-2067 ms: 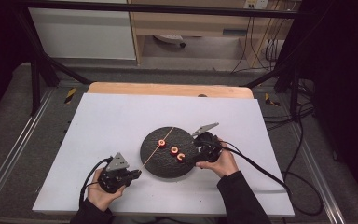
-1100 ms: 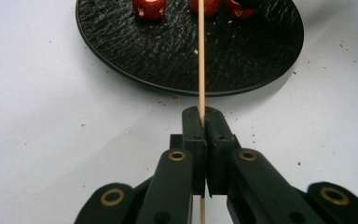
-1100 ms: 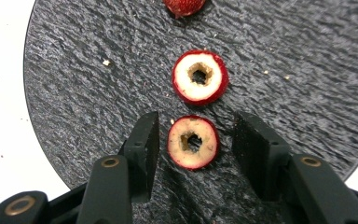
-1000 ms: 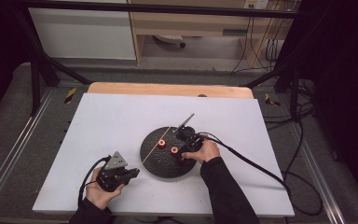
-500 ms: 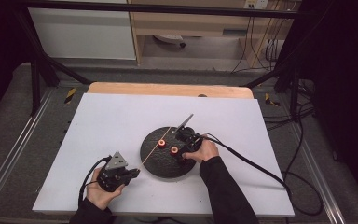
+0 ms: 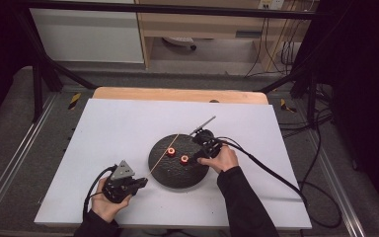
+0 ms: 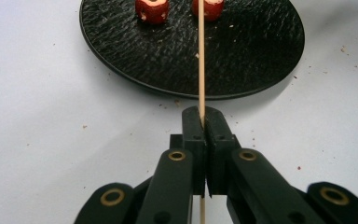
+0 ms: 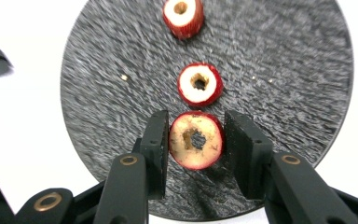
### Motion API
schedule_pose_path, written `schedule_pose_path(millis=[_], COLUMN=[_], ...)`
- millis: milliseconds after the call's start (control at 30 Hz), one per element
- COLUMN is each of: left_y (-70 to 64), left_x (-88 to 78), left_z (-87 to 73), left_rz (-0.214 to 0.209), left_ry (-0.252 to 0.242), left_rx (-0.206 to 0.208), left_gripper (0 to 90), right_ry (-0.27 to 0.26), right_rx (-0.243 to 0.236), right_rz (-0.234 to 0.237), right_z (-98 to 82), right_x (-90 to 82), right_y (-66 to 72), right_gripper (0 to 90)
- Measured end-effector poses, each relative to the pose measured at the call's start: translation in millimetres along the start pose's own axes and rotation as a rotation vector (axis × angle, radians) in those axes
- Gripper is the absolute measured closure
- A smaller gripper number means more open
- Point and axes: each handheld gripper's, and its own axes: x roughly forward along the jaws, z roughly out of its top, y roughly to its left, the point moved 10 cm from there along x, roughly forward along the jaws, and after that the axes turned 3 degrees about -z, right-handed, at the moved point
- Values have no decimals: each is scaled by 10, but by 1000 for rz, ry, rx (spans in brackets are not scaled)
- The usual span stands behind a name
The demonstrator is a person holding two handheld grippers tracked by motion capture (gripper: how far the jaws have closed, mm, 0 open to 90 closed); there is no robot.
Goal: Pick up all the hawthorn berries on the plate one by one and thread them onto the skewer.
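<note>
The left gripper [image 7: 201, 122] clenches a skewer [image 7: 201, 56]; the right gripper's [image 8: 196, 140] fingers, just closing, grasp a fruit slice [image 8: 196, 139] above the plate [image 8: 284, 70].

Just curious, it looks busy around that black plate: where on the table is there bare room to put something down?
The white table lies bare along its far side, between the black plate and the wooden edge, and at the far left. Crowded: the plate with its red fruit slices, the skewer crossing it, the right gripper and the left gripper.
</note>
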Motion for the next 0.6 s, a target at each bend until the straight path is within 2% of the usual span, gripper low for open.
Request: schedule_pose_path(millis=[133, 333, 467, 600], left_y=[-25, -48, -69, -95], left_x=[14, 27, 42, 60], left_z=[8, 17, 23, 28], left_rz=[0, 4, 4, 5], left_ry=[-8, -19, -25, -32], left_rx=[-2, -10, -19, -25], left_gripper=[884, 884, 884, 883], right_ry=[-86, -245, -351, -436], right_rx=[24, 91, 131, 173], right_rz=[18, 65, 80, 103], right_z=[2, 21, 34, 26], right_x=[-111, -266, -361, -440], right_y=[-4, -61, -129, -170], right_gripper=[621, 622, 623, 622])
